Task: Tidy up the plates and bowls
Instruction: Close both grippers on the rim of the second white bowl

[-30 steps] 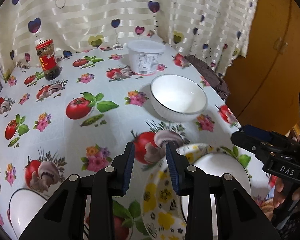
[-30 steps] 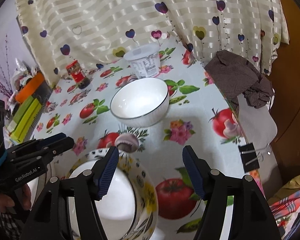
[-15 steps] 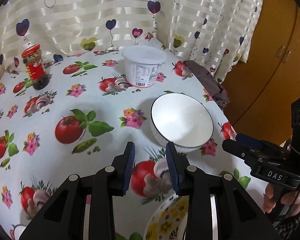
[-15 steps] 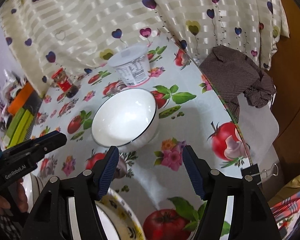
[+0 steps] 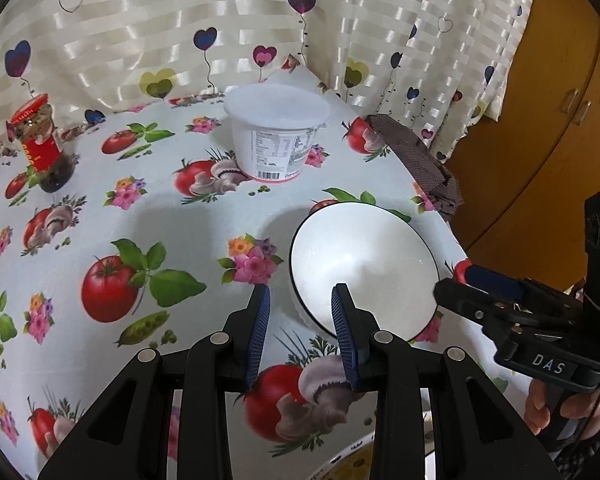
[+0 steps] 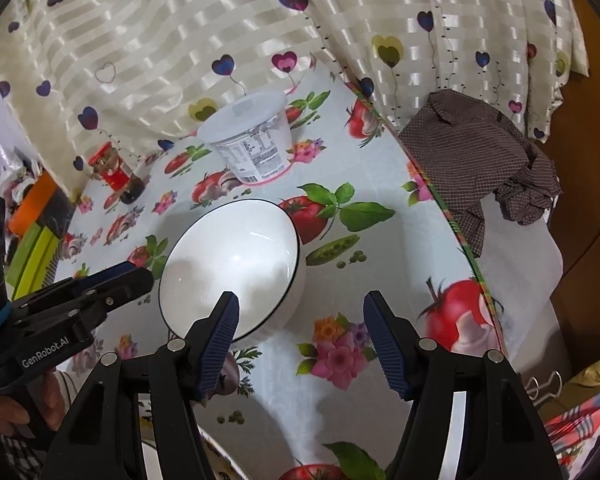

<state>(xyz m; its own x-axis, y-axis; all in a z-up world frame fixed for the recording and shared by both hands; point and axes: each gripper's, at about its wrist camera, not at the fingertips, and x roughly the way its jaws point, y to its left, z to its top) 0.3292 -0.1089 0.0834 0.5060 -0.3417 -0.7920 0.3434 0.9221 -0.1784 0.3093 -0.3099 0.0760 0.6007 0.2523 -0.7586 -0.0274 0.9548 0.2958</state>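
- Glossy round white bowl [image 5: 364, 268], thin dark rim.
- Surface [image 5: 100, 216]: slick tomato-print cloth; satin heart curtain [image 5: 180, 20] behind.
- Left gripper [image 5: 300, 304] fingers part-open, right gripper [image 6: 300, 312] fingers wide; both empty.

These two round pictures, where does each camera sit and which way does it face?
Left wrist: on the left gripper, facing forward over the table to the curtain; shows its open jaws, the right gripper and a hand.
Right wrist: on the right gripper, same way; shows its open jaws and the left gripper.
Shared: white bowl, tub, jar.
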